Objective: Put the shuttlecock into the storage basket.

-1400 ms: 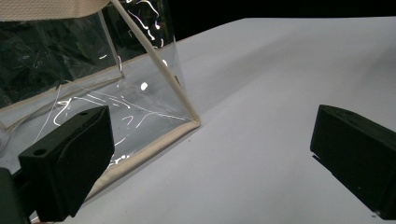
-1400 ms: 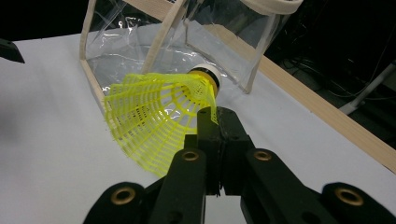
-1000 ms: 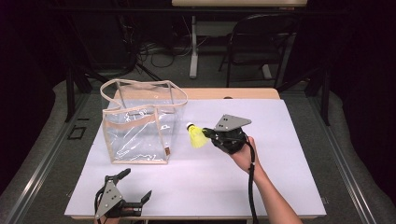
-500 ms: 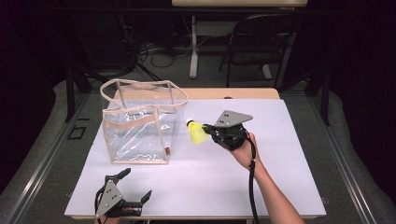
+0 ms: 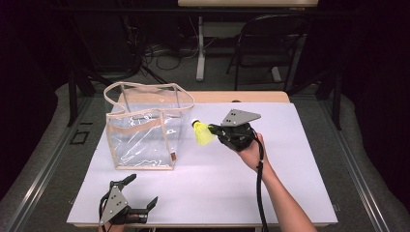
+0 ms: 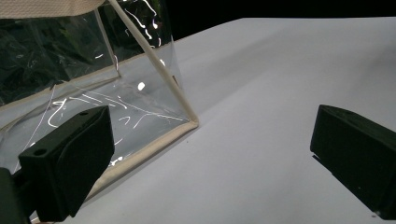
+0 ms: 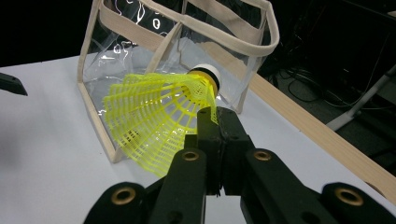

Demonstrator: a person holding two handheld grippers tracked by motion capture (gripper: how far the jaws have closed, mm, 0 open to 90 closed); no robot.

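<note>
A yellow plastic shuttlecock (image 5: 203,133) (image 7: 156,119) with a white cork tip hangs above the table just right of a clear bag (image 5: 145,128) (image 7: 187,42) with beige trim. My right gripper (image 5: 214,130) (image 7: 215,122) is shut on the edge of its skirt, cork tip pointing toward the bag. My left gripper (image 5: 142,193) (image 6: 210,154) rests near the table's front left edge, in front of the bag (image 6: 93,79), jaws wide open with nothing between them.
The white table top (image 5: 300,159) has a wooden strip (image 5: 251,96) along its far edge. A dark chair (image 5: 270,43) and cables stand beyond the table on the floor.
The right gripper and shuttlecock have crept slightly up and toward the bag. The left gripper has stayed put.
</note>
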